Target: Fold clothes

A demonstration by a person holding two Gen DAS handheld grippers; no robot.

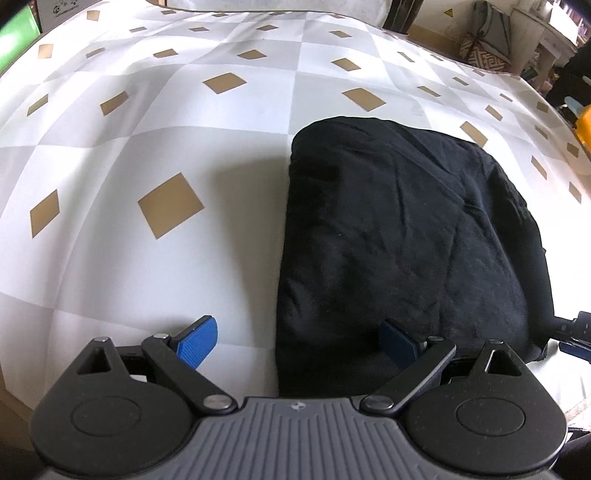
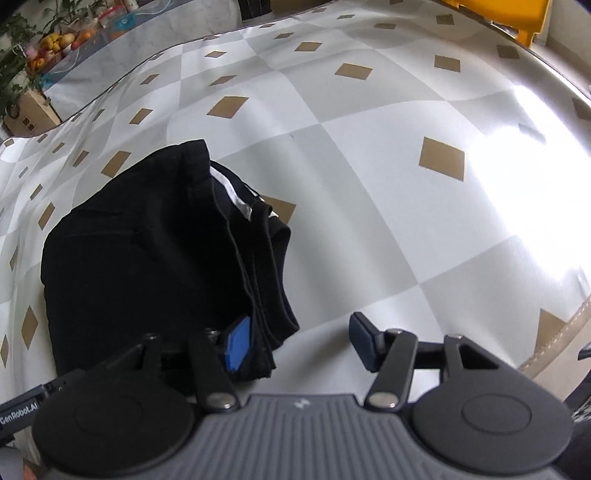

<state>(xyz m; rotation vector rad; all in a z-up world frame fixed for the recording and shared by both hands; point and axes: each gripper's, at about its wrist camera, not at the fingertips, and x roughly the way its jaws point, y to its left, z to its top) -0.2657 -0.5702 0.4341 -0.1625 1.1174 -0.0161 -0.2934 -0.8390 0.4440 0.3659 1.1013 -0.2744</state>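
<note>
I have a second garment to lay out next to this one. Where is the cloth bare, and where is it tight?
Bare checked tablecloth lies left of the folded black garment, out to the far edge. Another wide patch runs from its layered edge to the yellow crate. It is tight at the near edge, around the left gripper and right gripper.

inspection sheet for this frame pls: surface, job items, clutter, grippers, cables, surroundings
Surface: tablecloth with grey-white checks and tan diamonds, glare at one side in the right wrist view.
Job's things: one black garment, folded into a compact stack, white lining showing at its layered edge.
Clutter: nothing seen on the cloth besides the garment.
Grippers: left gripper open, straddling the garment's near left edge; right gripper open, astride the near right corner, pads not pressing.
Cables: nothing seen.
Surroundings: fruit and plants on a far counter, cardboard box, yellow object.
</note>
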